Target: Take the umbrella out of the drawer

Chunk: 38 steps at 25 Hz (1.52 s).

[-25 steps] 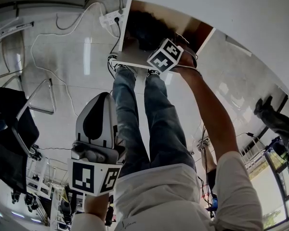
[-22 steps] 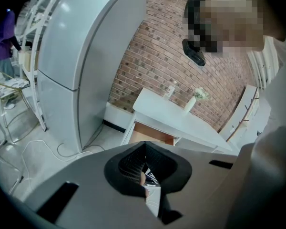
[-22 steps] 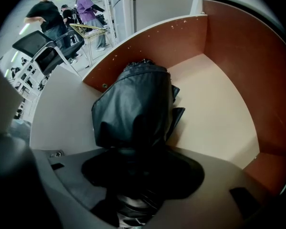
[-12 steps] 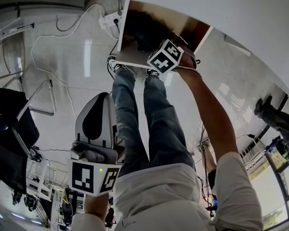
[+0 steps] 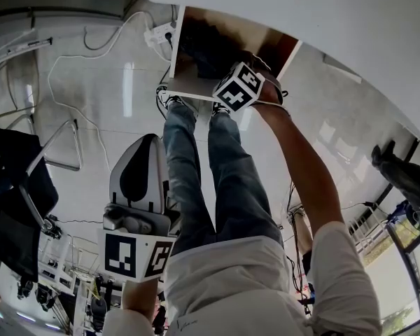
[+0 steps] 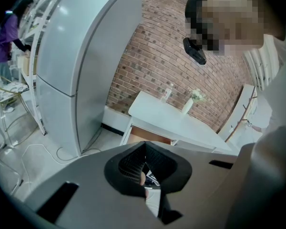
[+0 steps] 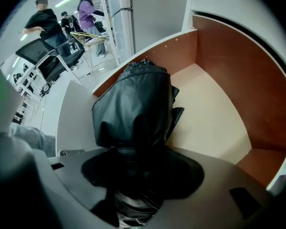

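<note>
i'm standing at the white bench (image 5: 301, 12) with its drawer (image 7: 214, 123) pulled open under the edge. my right gripper (image 7: 140, 173) reaches into the drawer and points steeply down, and its marker cube (image 5: 238, 86) sits just over the drawer's front lip.

the umbrella (image 7: 133, 109) is black and folded up in its sleeve. it lies inside the drawer on the pale bottom board, close to the drawer's white panel, with the reddish-brown walls on the other sides. its near end runs into the gap between my right fingers (image 7: 97, 175). they stand wide apart around it. i see no pad pressing into the fabric, so i take them as open with the umbrella between them, not gripping it.

my left gripper (image 5: 148, 152) hangs low beside my jeans (image 5: 196, 173), well apart from the drawer and over the tiled floor (image 5: 91, 103). my left fingers (image 6: 128, 168) are closed together with nothing held between them. past them, in the left gripper view, stand a tall grey refrigerator (image 6: 81, 66) and a brick wall (image 6: 157, 56).
</note>
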Each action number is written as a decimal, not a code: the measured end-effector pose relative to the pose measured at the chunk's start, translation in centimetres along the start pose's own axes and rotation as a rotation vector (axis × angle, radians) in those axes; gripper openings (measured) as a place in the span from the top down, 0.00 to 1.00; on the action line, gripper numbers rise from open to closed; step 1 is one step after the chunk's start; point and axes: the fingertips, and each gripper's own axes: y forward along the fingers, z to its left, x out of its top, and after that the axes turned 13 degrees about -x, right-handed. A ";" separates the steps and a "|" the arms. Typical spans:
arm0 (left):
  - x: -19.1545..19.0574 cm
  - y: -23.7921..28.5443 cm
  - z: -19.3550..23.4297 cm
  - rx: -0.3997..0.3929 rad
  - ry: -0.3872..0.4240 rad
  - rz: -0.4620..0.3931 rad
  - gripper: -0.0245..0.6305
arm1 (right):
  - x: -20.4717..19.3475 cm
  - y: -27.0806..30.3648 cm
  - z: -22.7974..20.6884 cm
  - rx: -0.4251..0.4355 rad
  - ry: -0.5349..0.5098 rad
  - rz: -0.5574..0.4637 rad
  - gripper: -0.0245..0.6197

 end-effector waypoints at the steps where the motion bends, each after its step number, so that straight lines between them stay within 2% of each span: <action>1: 0.2 0.0 -0.2 -0.001 0.002 -0.003 0.94 | 0.0 -0.2 -0.1 -0.003 0.000 -0.003 0.55; 17: 2.6 -0.9 -2.3 -0.013 0.035 -0.037 0.94 | -1.1 -2.6 -1.0 -0.006 -0.001 -0.010 0.55; 38: 5.4 -2.0 -5.6 -0.027 0.047 -0.072 0.94 | 0.4 -7.9 -2.0 0.022 0.004 -0.058 0.55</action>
